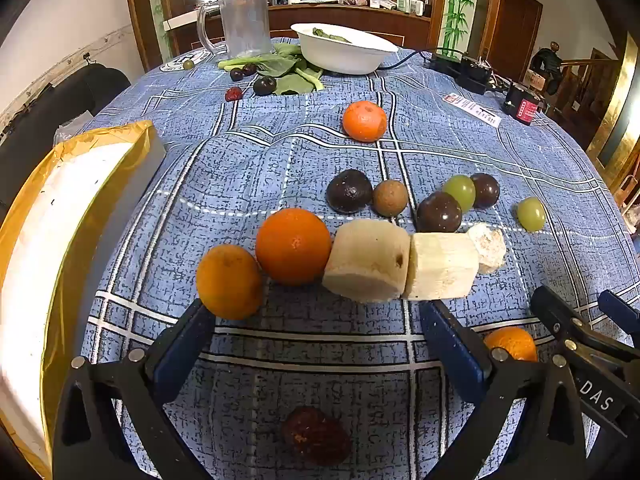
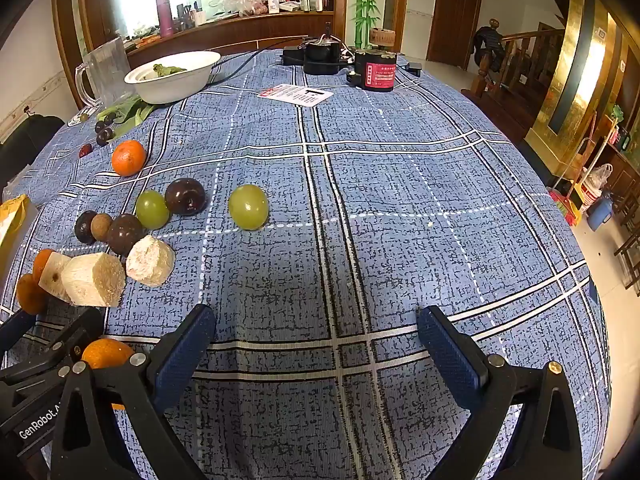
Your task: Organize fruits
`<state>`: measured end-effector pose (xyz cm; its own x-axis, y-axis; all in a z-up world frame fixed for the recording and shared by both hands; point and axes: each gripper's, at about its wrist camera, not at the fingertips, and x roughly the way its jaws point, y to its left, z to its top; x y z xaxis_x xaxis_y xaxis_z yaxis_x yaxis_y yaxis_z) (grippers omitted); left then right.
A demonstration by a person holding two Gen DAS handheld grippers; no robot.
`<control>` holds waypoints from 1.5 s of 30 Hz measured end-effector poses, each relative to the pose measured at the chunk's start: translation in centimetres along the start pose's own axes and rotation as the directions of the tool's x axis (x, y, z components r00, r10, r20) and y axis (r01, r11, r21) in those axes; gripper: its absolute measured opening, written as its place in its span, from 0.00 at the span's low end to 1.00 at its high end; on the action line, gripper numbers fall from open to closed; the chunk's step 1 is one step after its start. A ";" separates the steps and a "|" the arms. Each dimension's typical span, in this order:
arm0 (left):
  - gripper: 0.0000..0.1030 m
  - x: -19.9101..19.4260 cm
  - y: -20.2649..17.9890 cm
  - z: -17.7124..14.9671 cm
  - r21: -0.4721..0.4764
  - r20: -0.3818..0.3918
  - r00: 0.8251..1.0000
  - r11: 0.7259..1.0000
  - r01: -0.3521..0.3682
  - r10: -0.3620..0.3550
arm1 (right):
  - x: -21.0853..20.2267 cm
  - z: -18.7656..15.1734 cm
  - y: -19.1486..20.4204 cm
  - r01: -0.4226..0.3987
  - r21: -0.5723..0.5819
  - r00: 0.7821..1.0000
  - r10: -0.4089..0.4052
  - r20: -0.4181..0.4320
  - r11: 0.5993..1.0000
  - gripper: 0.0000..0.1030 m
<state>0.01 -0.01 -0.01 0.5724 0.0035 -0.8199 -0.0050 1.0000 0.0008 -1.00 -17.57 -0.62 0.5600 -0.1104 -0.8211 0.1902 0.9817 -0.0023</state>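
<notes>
Two containers stand at the bench's (image 2: 400, 200) far end: a white bowl (image 1: 340, 50) holding green leaves (image 1: 330, 35), and a glass pitcher (image 1: 244, 20). Nearer, the fruits lie loose on the blue cloth: oranges (image 1: 293, 245), pale cut chunks (image 1: 367, 260), dark plums (image 1: 349, 191), green grapes (image 2: 248, 206). Both the left tool (image 1: 320, 344) and right tool (image 2: 316, 344) gape wide, holding nothing.
</notes>
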 end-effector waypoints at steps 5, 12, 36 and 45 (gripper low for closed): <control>1.00 0.0 0.0 0.0 -0.001 0.003 1.000 1.000 0.002 -0.002 | 0.0 0.0 0.0 0.002 -0.001 1.000 -0.002 0.003 1.000 0.99; 1.00 0.0 0.0 0.0 -0.002 0.003 1.000 1.000 0.002 -0.002 | 0.0 0.0 0.0 0.002 -0.002 1.000 -0.002 0.003 1.000 0.99; 1.00 -0.4 0.3 -0.4 0.093 -0.054 0.996 0.993 0.070 -0.065 | 0.0 0.2 -0.5 -0.011 0.004 0.999 0.011 -0.046 1.000 0.99; 1.00 -5.3 3.6 -1.4 0.015 0.056 0.992 0.994 0.110 -0.111 | -0.3 0.0 -0.1 -0.020 -0.026 0.998 0.018 -0.066 0.999 0.99</control>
<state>-4.15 3.53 3.51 0.6143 -0.1073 -0.7818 0.0706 0.9942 -0.0809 -1.20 -17.62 -0.38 0.5089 -0.0822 -0.8569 0.1577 0.9875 -0.0011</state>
